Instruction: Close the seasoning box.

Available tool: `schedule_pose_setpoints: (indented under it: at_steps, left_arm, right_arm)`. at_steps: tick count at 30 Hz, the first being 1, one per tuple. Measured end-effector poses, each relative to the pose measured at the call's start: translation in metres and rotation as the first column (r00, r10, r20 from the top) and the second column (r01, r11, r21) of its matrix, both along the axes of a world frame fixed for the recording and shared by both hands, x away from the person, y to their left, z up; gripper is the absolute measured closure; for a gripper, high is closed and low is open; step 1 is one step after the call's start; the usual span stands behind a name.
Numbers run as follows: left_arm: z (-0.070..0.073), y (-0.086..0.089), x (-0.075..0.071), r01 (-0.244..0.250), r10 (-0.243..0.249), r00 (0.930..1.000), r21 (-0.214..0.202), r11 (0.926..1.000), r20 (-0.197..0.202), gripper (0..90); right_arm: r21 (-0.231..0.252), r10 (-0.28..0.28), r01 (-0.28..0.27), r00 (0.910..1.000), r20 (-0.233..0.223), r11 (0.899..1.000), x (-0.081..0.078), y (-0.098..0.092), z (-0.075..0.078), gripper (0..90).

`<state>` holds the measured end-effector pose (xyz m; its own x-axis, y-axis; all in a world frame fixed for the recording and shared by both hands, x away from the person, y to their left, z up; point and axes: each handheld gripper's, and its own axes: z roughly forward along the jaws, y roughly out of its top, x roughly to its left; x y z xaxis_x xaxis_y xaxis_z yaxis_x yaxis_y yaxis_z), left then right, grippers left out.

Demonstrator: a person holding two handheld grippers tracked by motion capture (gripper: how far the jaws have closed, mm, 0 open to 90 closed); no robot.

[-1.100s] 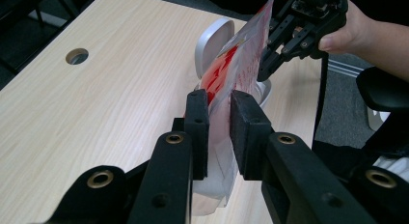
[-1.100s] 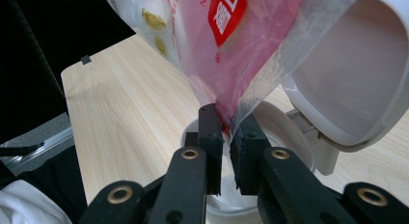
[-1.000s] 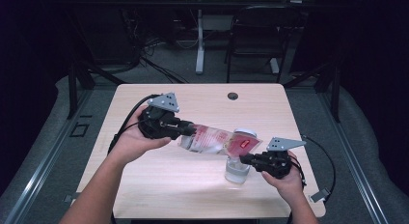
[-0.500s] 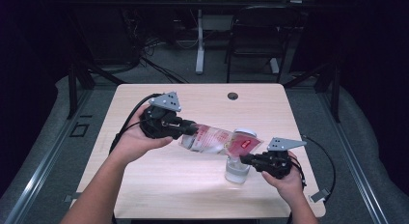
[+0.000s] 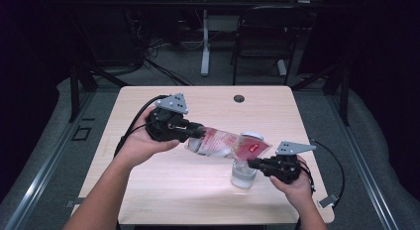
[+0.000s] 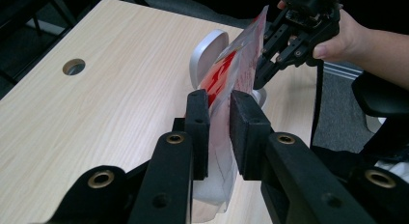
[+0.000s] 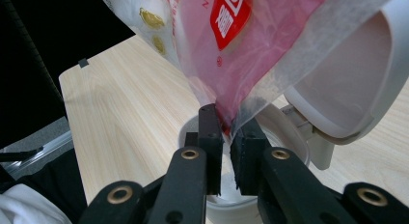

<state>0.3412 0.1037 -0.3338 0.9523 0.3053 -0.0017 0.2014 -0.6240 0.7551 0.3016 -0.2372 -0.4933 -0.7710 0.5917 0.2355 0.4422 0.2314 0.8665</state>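
A red and white plastic bag (image 5: 223, 143) hangs stretched between both grippers above the table (image 5: 163, 185). My left gripper (image 5: 198, 132) is shut on the bag's higher end, with the film pinched between its pads (image 6: 219, 118). Lower right, my right gripper (image 5: 252, 164) is shut on the bag's lower corner (image 7: 227, 137). That corner sits just over a clear round container (image 5: 242, 176) whose white flip lid (image 5: 251, 137) stands open behind the bag. In the right gripper view the bag (image 7: 251, 50) slopes down to the container's rim (image 7: 190, 132), beside the lid (image 7: 357, 84).
A round cable hole (image 5: 239, 98) sits near the table's far edge. Black cables trail from both grippers over the left and right table edges. A dark chair (image 5: 262, 36) and a desk leg stand beyond the table.
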Motion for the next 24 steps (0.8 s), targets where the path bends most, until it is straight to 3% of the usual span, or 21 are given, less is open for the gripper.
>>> schedule_pose_setpoints:
  at_steps: [24]
  left_arm:
    - [0.0023, -0.005, -0.0005, 0.013, -0.013, 0.9999, -0.01, 0.9999, -0.002, 78.5]
  right_arm:
    - [0.003, -0.002, 0.002, 1.0, 0.0, 1.0, -0.0009, -0.003, -0.0016, 83.4]
